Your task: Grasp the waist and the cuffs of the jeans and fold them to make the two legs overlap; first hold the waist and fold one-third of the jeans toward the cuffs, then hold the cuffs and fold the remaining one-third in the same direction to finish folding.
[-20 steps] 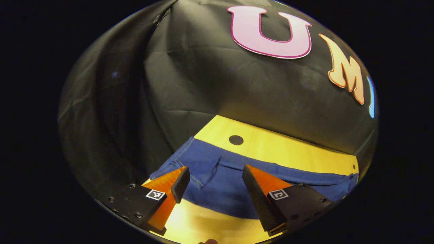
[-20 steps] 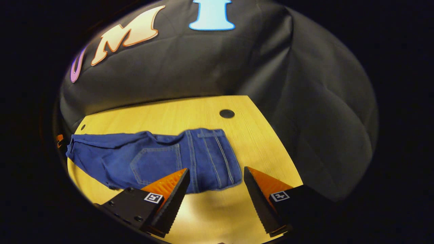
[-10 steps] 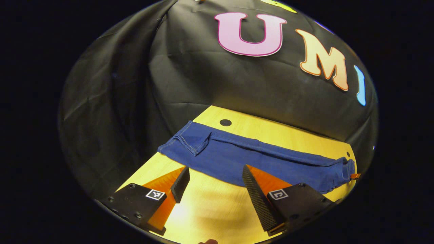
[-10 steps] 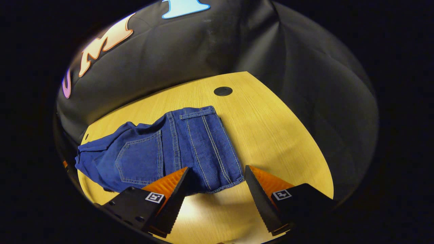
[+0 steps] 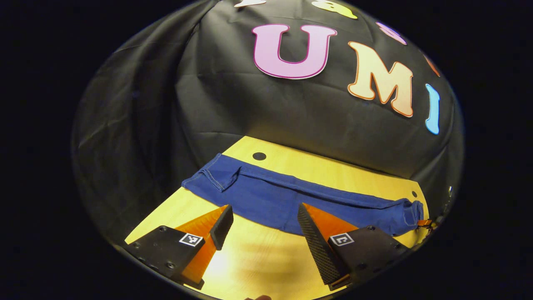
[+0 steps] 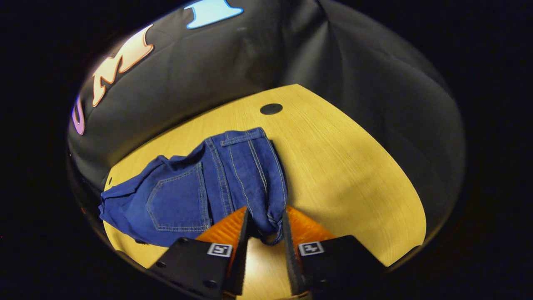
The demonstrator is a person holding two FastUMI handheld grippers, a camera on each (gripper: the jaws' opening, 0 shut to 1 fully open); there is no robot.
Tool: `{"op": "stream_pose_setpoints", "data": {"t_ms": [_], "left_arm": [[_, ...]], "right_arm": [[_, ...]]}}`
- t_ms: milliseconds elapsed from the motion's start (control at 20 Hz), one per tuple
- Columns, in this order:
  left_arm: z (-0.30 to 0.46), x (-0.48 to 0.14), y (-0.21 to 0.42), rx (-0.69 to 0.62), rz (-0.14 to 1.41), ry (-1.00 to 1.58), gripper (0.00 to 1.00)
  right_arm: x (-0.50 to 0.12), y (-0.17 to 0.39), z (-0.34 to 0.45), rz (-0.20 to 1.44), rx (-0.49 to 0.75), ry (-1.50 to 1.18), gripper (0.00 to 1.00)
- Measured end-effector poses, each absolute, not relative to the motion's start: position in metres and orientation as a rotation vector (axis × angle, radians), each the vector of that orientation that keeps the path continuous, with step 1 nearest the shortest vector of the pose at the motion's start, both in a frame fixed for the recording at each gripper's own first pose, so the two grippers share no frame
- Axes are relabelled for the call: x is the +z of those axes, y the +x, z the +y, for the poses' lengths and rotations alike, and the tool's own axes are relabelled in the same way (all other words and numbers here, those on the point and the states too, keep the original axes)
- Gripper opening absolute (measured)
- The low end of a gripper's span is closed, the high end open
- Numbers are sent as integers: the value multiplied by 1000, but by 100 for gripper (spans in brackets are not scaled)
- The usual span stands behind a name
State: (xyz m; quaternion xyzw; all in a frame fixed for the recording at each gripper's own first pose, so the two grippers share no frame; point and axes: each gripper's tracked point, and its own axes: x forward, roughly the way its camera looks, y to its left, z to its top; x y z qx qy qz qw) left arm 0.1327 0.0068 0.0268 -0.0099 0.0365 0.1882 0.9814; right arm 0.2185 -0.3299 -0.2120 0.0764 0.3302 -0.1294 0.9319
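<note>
Denim jeans edge pinched by right tool; left tool spread above table.

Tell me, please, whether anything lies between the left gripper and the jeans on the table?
Nothing visible does. The left gripper is open over bare table, with the near edge of the jeans just ahead of its fingertips. The right gripper has its jaws closed on the waist end.

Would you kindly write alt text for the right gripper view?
The right hand-held gripper has closed on the near edge of the blue jeans' waist, bunching the denim between its fingers. The jeans lie across a yellow wooden table, back pocket up.
</note>
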Motion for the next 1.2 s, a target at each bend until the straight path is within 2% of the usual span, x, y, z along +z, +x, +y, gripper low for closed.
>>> {"op": "stream_pose_setpoints", "data": {"t_ms": [50,200,400,550,750,1050,1200], "left_arm": [[0,27,133,368,74,-21,95],[-16,18,134,341,86,-55,95],[-39,7,129,298,96,-75,95],[-46,2,119,269,108,-85,94],[-47,11,109,254,89,-67,95],[-31,11,98,237,77,-72,94],[-20,13,97,230,70,-74,95]], "right_arm": [[-211,219,-329,654,-254,140,36],[-210,219,-326,624,-225,136,28],[-208,211,-321,665,-231,128,12],[-206,206,-324,707,-238,29,13],[-198,208,-330,706,-278,-70,7],[-185,208,-333,701,-465,-185,4],[-166,212,-320,646,-495,-152,4]]}}
